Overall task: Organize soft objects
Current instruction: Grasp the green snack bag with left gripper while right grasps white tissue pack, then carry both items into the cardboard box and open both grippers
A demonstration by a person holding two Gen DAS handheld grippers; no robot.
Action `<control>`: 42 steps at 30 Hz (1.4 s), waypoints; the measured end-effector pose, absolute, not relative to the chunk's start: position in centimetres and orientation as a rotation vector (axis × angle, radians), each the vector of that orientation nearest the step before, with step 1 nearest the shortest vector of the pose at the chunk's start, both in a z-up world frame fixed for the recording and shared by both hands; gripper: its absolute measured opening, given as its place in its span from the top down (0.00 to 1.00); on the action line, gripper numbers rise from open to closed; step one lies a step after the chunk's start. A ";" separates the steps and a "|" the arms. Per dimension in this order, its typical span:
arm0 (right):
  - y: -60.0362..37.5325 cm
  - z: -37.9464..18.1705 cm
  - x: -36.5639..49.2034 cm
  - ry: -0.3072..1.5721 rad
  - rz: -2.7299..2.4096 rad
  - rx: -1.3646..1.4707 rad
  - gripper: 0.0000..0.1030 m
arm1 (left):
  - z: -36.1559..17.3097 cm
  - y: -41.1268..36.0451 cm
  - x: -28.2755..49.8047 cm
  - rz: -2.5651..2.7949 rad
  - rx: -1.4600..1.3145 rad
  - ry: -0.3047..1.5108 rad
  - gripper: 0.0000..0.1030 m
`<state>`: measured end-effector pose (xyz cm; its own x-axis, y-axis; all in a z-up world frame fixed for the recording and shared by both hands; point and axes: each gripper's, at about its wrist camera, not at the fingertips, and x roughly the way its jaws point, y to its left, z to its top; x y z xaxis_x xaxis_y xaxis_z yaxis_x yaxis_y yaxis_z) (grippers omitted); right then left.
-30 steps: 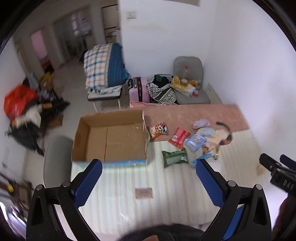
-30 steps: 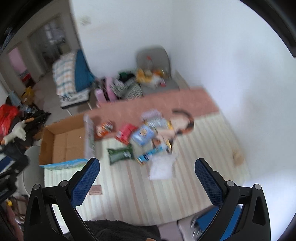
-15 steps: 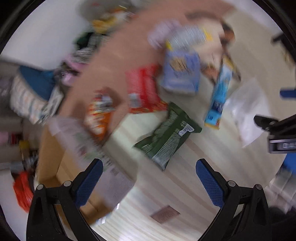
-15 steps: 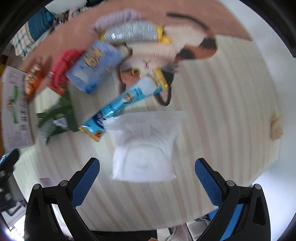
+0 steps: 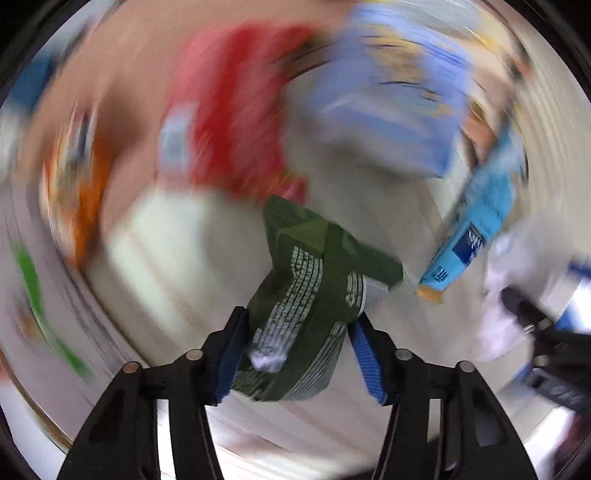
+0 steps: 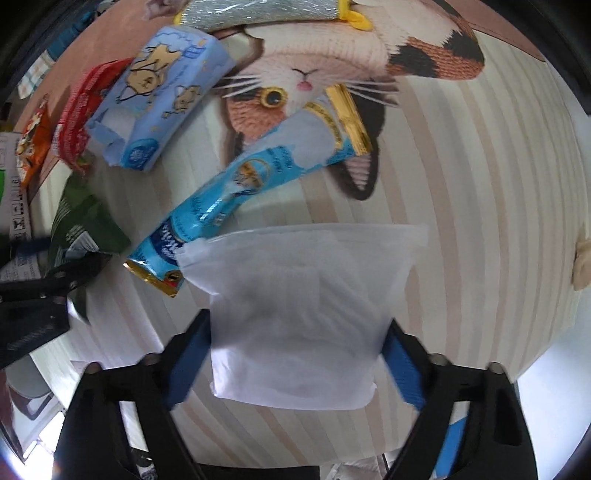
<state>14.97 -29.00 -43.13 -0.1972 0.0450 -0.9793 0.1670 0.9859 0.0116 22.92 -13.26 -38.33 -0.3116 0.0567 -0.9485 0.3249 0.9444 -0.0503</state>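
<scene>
My left gripper [image 5: 295, 347] is shut on a green snack packet [image 5: 310, 302], its blue pads pressing both sides. The packet also shows at the left of the right wrist view [image 6: 83, 225], with the left gripper [image 6: 70, 273] on it. My right gripper [image 6: 295, 354] has closed in around a white translucent zip bag [image 6: 299, 314]; both pads touch the bag's sides as it lies on the striped mat [image 6: 480, 221]. A long blue packet [image 6: 251, 177] lies just beyond the bag.
More soft packets lie beyond: a pale blue tissue pack [image 6: 155, 107], a red packet [image 6: 79, 107], an orange packet [image 6: 33, 144], a silver pouch [image 6: 258, 9]. A cat picture [image 6: 332, 74] is on the mat. The left wrist view is heavily blurred.
Both grippers dropped from high above the room down to the mat. The left jaws closed onto the green packet. The right jaws closed in against the white bag.
</scene>
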 end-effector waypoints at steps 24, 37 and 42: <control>-27.1 -39.4 7.7 1.660 0.068 0.233 0.36 | -27.9 -3.0 14.2 -0.173 -0.246 1.649 0.67; -1.9 -21.8 16.5 1.494 0.407 0.101 0.36 | -18.1 18.0 20.7 0.046 -0.456 1.459 0.67; 7.3 -22.6 20.8 1.538 0.367 0.046 0.36 | -24.1 24.0 24.4 0.075 -0.526 1.545 0.67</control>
